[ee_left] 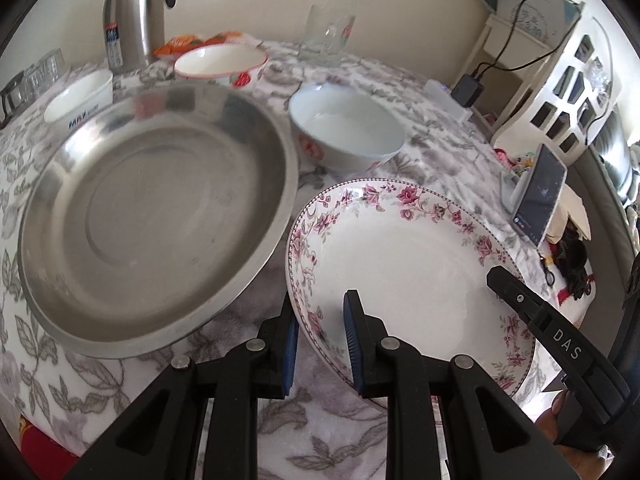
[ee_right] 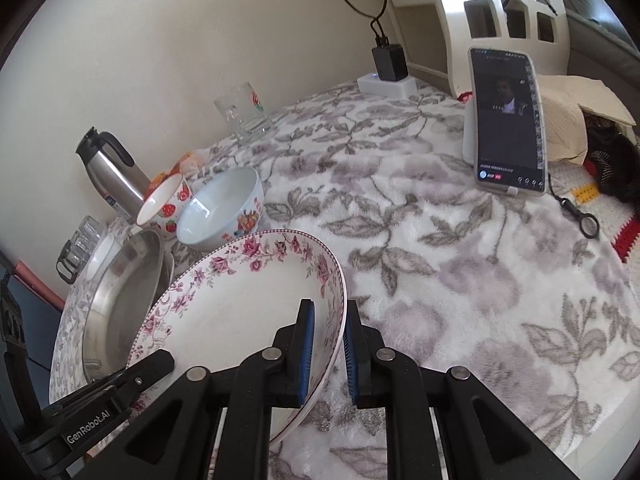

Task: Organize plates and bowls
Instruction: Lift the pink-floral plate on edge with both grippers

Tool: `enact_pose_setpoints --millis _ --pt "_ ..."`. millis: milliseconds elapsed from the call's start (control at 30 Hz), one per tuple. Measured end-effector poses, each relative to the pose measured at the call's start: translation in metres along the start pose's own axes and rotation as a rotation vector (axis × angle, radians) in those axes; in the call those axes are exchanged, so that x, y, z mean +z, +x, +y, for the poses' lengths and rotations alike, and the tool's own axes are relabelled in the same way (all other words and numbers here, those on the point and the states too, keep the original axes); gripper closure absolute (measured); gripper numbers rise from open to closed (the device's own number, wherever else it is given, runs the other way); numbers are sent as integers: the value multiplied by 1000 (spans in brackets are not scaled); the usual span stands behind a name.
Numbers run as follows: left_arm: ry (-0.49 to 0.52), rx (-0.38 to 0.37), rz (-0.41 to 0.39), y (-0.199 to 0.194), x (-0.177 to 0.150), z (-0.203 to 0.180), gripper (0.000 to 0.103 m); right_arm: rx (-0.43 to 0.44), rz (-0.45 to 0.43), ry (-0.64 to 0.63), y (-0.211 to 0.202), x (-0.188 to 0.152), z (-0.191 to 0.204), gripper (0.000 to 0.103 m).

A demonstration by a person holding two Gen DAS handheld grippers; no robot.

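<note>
from the left: a steel thermos (ee_left: 134, 16) stands at the back of the table (ee_left: 440, 152), with a small white bowl (ee_left: 80, 96) in front of it and a strawberry-print bowl (ee_left: 222, 60) beside that. nearer to me lies the wide steel basin (ee_left: 160, 216), empty, its near rim touching or just short of the floral plate (ee_left: 408, 272). behind the plate sits a pale bowl (ee_left: 348, 124) with a red print on its side, and a glass mug (ee_left: 326, 32) stands by the wall.

i have the floral plate held from two sides. my left claw (ee_left: 322, 344) is narrow, its blue pads clamped over the plate's near-left rim. my right claw (ee_right: 328, 354) is likewise pinched down on the opposite rim, one pad inside the plate and one outside. in the right wrist view the plate looks tilted with its near edge clear of the cloth, so i judge it is off the table or nearly so.

far right, a phone (ee_right: 508, 120) leans on a stand, well apart from the dishes.

i read the step in hand as carrying this plate to its stacking place, most likely into or beside the steel basin. the next move calls for both claws travelling together at one height, so the plate does not twist out of a pad, then lowering it flat before either grip loosens.
</note>
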State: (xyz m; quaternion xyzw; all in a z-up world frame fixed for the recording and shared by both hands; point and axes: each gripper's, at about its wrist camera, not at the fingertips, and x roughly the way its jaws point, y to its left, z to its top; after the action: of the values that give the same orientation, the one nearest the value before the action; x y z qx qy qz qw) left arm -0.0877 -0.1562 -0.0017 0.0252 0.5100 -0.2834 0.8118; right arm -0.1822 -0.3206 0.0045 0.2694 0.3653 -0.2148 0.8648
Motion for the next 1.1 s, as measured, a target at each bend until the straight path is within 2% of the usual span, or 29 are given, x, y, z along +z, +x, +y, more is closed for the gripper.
enact_pose_setpoints --millis 400,667,1100 --pt "36 -48 -145 -51 12 0 80 31 -122 3 -38 12 23 88" --pt "-32 -54 -192 -70 26 31 80 56 -169 -73 -47 27 70 88" --pt "-168 -64 -278 -102 49 95 80 133 -161 -163 -36 41 141 88"
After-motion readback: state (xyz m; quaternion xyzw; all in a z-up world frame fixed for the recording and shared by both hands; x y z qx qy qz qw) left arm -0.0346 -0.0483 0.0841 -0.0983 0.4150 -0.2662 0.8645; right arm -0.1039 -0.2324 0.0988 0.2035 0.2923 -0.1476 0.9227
